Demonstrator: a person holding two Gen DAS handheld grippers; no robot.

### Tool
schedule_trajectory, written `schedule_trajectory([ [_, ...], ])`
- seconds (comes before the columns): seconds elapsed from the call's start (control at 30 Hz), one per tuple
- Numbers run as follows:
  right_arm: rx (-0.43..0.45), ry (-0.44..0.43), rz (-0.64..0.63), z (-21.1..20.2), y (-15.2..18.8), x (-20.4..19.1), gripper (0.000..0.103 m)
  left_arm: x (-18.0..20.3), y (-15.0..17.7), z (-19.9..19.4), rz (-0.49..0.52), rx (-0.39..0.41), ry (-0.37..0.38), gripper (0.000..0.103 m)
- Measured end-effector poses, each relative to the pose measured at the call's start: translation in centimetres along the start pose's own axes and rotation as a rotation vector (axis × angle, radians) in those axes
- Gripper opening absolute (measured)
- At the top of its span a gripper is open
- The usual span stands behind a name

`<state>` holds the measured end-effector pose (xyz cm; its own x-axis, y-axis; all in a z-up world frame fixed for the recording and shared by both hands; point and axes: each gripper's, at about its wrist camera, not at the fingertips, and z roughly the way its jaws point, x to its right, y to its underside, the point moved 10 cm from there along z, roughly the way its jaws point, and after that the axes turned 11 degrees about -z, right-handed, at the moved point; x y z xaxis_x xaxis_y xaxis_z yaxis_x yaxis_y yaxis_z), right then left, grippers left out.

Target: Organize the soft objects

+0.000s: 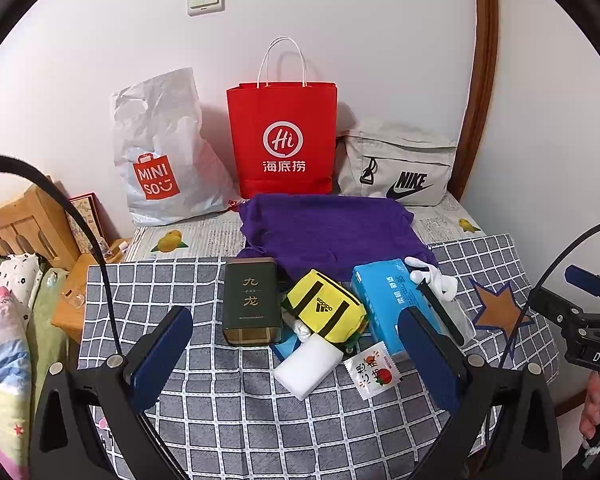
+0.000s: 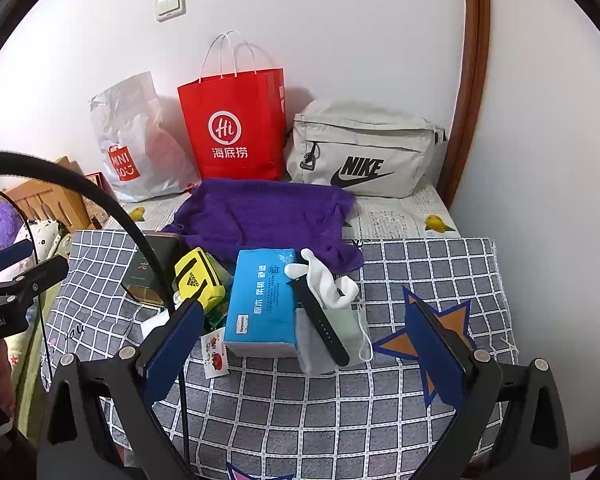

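Both the left hand-held gripper (image 1: 296, 360) and the right hand-held gripper (image 2: 308, 352) hover wide open, empty. Ahead lies a purple towel (image 1: 328, 232); nearer, a white sock (image 2: 324, 284) tangles with a watch strap (image 2: 320, 320), which might snag.

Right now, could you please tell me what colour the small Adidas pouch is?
The Adidas pouch is yellow with black trim, clearest in the left wrist view.

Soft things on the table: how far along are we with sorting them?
Nothing looks sorted yet. The purple towel, yellow pouch, tissue pack, white sock and face mask lie clustered on the checked cloth. Nothing is in hand: the left gripper and right gripper are both open. All of it remains.
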<state>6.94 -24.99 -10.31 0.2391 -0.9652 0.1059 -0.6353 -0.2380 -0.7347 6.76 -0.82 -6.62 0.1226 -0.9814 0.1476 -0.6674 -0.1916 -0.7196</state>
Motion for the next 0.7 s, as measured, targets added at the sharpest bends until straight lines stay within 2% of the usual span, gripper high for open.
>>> schedule_trajectory([
  [0.57,-0.001,-0.008,0.005,0.4,0.0,-0.1,0.100,0.0,-0.1,0.4,0.010,0.003,0.004,0.103],
  [0.7,-0.008,-0.026,0.023,1.1,0.4,0.3,0.100,0.0,0.3,1.3,0.014,-0.021,0.035,0.103],
])
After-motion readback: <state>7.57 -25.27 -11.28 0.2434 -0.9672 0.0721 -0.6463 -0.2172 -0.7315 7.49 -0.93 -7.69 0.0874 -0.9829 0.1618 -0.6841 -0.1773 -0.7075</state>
